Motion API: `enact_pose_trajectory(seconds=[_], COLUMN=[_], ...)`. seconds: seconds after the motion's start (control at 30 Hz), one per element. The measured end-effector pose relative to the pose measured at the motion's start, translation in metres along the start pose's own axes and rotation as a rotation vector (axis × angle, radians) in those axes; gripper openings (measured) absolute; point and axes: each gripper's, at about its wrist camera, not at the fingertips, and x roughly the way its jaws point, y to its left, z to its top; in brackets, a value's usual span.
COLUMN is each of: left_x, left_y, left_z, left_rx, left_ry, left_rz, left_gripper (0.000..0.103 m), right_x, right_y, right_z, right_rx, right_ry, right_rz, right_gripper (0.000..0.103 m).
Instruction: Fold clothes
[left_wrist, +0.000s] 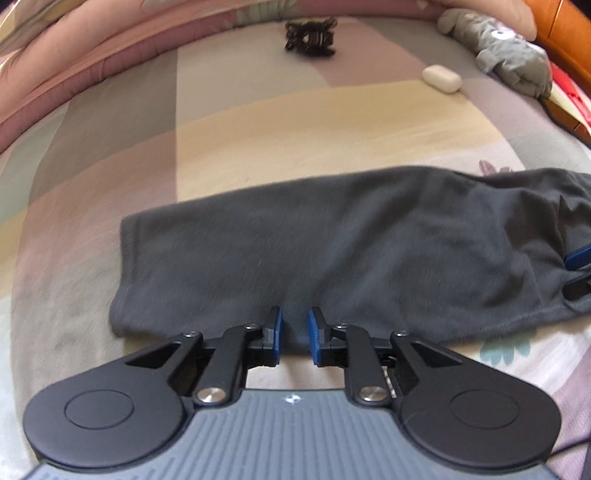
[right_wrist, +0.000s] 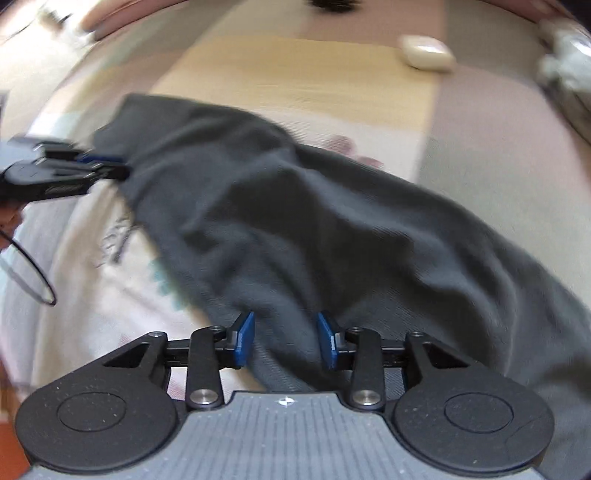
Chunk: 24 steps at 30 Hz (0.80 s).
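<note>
The dark grey knit garment (left_wrist: 332, 251) is lying lengthwise across the pastel patchwork bedspread (left_wrist: 258, 122). The left gripper (left_wrist: 294, 338) is straddling the garment's near hem, slightly parted, pinching nothing; the right gripper (right_wrist: 286, 341) is gaping wider over the opposite end.

Each handheld gripper has a grey ribbed body at 6 o'clock, carrying a small white diamond mark at its front edge. Two broad black rounded lobes with embossed circles flank it at 7 and 5 o'clock. Black link bars, pinned by silver round-headed screws, reach toward 12 o'clock and end in blue-padded fingers (left_wrist: 276, 330). The left gripper (left_wrist: 294, 334) and right gripper (right_wrist: 286, 341) look alike. A thin black cable loops at 9 o'clock in the right wrist view.
</note>
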Motion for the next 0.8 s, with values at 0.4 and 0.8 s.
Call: enact_pose_trajectory(seconds=[0.4,0.8], left_x=[0.009,-0.017], left_y=[-0.074,-0.067], left_z=[0.036,0.011], left_rx=[0.123,0.169], left_ry=[-0.129,-0.078], left_rz=[-0.157,-0.132], left_gripper=[0.019,0.015], right_x=[0.002,-0.046], right_y=[-0.051,-0.057], right_z=[0.036,-0.005], right_rx=[0.180,0.196], right_ry=[-0.128,-0.179], right_rz=[-0.151,-0.129], right_gripper=[0.039,0.040])
